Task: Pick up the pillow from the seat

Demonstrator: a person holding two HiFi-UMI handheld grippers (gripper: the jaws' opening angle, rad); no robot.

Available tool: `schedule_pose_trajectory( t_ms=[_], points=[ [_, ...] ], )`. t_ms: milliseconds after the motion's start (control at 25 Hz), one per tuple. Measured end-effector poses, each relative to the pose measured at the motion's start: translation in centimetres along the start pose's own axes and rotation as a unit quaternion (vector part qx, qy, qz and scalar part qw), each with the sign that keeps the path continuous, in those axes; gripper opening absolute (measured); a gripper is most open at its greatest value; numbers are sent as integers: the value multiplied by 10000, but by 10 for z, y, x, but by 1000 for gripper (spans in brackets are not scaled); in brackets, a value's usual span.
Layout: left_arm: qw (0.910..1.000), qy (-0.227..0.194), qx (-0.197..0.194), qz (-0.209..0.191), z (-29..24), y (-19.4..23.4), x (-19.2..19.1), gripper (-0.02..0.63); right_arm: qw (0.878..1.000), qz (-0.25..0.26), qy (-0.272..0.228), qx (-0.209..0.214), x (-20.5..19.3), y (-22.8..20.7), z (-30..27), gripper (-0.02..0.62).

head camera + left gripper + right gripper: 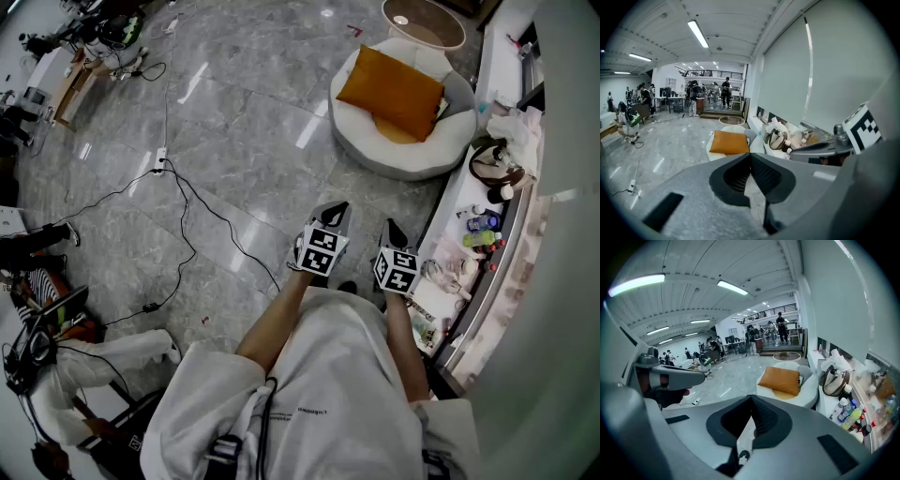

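- The orange pillow [391, 89] lies on the round white seat [373, 153], across the floor from the person, propped partly against the seat's back rim, with a paler yellow cushion [394, 131] showing under its near edge
- The left gripper [335, 210] and the right gripper [393, 228] are held out side by side, tilted down, well apart from the pillow
- Both grippers have their jaws pressed together at the tips, with nothing between them; each would need to open before any grasp
- The pillow looks soft and light, so it will likely sag and fold rather than stay flat when lifted
- Its cloth cover should give a fair grip and nothing about it seems fragile
- A good hold is probably a pinch on the near edge or a free corner, gathering cover and some filling, one gripper at each end to keep it from drooping
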State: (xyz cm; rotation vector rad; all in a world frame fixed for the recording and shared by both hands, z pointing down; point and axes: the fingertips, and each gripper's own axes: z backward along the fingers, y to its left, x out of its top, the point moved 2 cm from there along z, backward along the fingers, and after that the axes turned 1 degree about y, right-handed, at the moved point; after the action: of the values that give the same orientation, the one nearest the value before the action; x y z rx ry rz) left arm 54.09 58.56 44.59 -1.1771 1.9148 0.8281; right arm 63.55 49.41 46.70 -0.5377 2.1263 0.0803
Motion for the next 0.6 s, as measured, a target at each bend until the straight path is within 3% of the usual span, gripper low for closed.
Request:
schedule_pose_trajectory(
  t_ms=[400,600],
  points=[
    [9997,121,-158,109,-25,19,0,9,9998,89,101,-160,3,-6,-18,6],
    [9993,174,-328,14,-32,37,7,9,9995,-289,-79,-55,15,3,-33,6]
  ],
)
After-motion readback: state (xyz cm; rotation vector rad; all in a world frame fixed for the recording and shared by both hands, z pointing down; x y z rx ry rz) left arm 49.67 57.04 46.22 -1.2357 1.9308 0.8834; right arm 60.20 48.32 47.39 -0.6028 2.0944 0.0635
